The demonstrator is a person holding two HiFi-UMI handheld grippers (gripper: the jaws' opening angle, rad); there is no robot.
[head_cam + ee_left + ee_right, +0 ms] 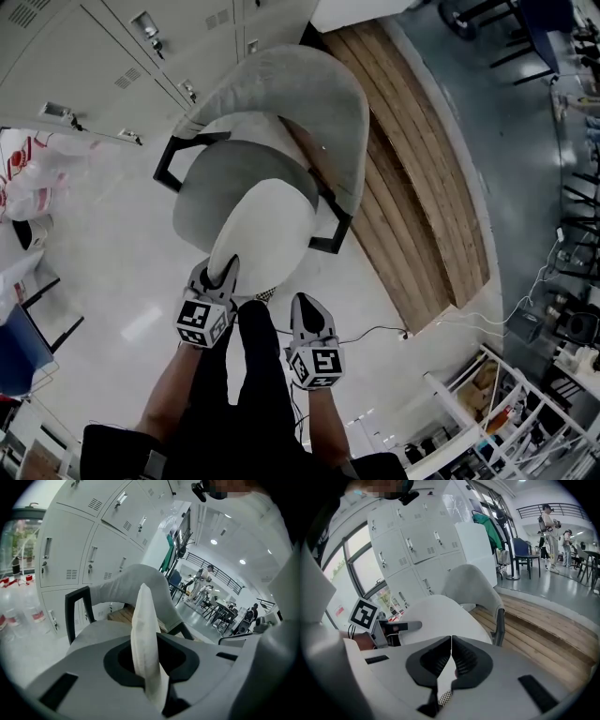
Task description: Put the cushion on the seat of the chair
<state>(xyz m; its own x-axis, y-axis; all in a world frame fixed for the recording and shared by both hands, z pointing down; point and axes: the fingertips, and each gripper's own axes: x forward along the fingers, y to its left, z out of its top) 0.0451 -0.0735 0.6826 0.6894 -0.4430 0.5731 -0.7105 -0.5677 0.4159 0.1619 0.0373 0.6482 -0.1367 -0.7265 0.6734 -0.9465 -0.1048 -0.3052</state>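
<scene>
The chair has a grey seat (208, 180), a curved grey backrest (291, 94) and a black frame (169, 164). A white cushion (264, 230) hangs over the front half of the seat, tilted. My left gripper (225, 270) is shut on the cushion's near edge, which stands upright between the jaws in the left gripper view (146, 634). My right gripper (302, 300) is just right of that edge, off the cushion. Its jaws meet at the tips (451, 648) with nothing pinched. In the right gripper view the cushion (436, 613) and the left gripper (379, 626) lie ahead to the left.
Grey lockers (94, 56) stand behind the chair. A raised wooden platform (422, 187) runs along its right side. White plastic bags (33, 178) lie at the left, a cable (375, 330) crosses the floor, and a white rack (497, 403) stands at the lower right. People (548, 517) stand far off.
</scene>
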